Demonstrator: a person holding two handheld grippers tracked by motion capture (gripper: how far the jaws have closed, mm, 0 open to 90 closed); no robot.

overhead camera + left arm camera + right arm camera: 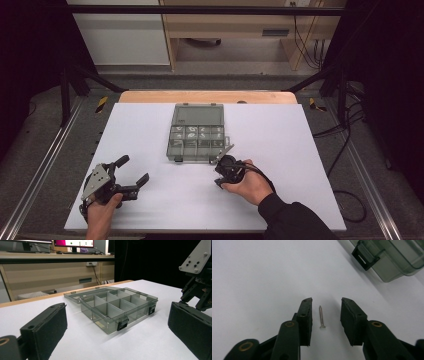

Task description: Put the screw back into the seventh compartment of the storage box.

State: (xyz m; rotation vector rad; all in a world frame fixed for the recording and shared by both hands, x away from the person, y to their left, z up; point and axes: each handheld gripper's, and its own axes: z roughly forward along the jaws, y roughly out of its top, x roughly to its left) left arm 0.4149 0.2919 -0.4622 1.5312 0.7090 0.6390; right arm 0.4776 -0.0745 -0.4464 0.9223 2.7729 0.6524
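Small silver metal screw [321, 317] lay flat on white tabletop [262, 272], flat head nearer right gripper camera, pointed tip away. Sat between right gripper [325, 302] pads, touching neither. Threaded shank straight, slightly closer to one pad. Smoky transparent plastic compartment box [392, 257] stood near, lid open flat behind it, black latches on front wall, dividers upright inside.

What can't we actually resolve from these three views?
- Contents of the organizer box compartments: too small in the high view; translucent dividers blur them in the left gripper view.
- Screw: too small to find in the high view.
- Right claw fingertips: the hand covers them in the high view.
- Box in the right gripper view: cut off by the frame's top-right edge.
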